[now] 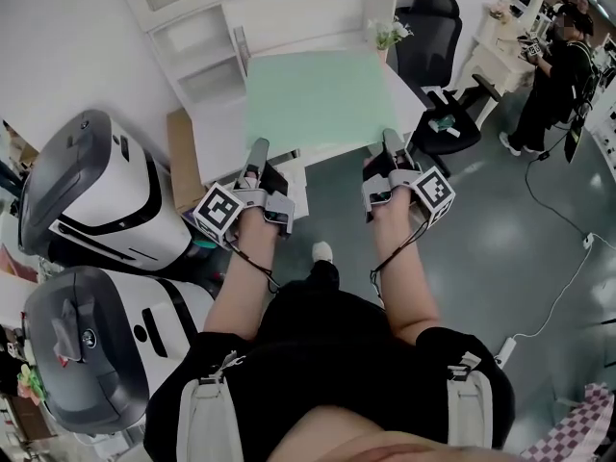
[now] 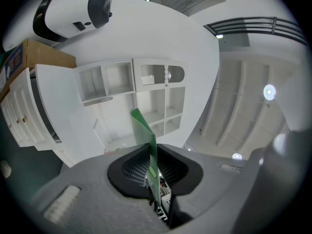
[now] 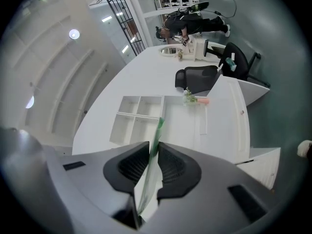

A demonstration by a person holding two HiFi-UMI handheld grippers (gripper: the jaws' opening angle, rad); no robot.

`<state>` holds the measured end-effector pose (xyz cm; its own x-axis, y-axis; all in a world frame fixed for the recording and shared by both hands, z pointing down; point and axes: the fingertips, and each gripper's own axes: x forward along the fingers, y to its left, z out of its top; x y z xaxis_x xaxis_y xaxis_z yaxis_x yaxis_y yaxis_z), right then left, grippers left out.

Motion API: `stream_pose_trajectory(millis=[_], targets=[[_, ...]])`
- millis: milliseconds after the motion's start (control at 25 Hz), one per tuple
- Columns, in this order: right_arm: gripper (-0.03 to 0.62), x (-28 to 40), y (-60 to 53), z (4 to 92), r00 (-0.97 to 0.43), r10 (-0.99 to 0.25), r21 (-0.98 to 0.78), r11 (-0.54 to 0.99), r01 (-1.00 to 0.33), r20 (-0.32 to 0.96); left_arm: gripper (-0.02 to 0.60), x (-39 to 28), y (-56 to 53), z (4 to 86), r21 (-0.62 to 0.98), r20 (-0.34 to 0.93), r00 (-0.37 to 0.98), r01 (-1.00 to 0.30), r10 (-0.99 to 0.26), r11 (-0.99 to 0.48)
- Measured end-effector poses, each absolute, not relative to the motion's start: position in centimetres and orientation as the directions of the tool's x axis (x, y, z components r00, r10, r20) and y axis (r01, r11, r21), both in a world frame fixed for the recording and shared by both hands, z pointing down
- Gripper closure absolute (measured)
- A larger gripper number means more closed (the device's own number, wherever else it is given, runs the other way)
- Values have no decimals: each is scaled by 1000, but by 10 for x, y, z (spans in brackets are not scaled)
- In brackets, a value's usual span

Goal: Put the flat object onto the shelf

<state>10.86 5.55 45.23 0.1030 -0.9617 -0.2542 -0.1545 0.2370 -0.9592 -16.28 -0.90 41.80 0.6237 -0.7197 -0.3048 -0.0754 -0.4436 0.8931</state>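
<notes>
The flat object is a pale green sheet [image 1: 318,99], held level in front of me over the white desk [image 1: 217,133]. My left gripper [image 1: 258,154] is shut on its near left edge and my right gripper [image 1: 393,147] on its near right edge. In the left gripper view the green sheet [image 2: 146,135] runs edge-on between the pads of the left gripper [image 2: 152,154], with the white shelf unit [image 2: 146,94] beyond. In the right gripper view the sheet [image 3: 156,140] is pinched by the right gripper [image 3: 153,152], and the shelf's open compartments [image 3: 139,115] lie ahead.
Two large white and grey machines [image 1: 96,200] stand at the left beside a cardboard box [image 1: 183,157]. A black office chair [image 1: 433,56] and a small vase of flowers [image 1: 387,35] are at the desk's right. A person [image 1: 563,65] stands far right. A cable [image 1: 568,277] trails over the floor.
</notes>
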Motion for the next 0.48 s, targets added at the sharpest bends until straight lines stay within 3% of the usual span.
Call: stream_pose_trajectory(millis=[480], targets=[[537, 159, -62, 425, 76, -964, -952, 237, -193, -255, 538, -112, -126, 399, 882, -348, 621, -39, -702, -470]])
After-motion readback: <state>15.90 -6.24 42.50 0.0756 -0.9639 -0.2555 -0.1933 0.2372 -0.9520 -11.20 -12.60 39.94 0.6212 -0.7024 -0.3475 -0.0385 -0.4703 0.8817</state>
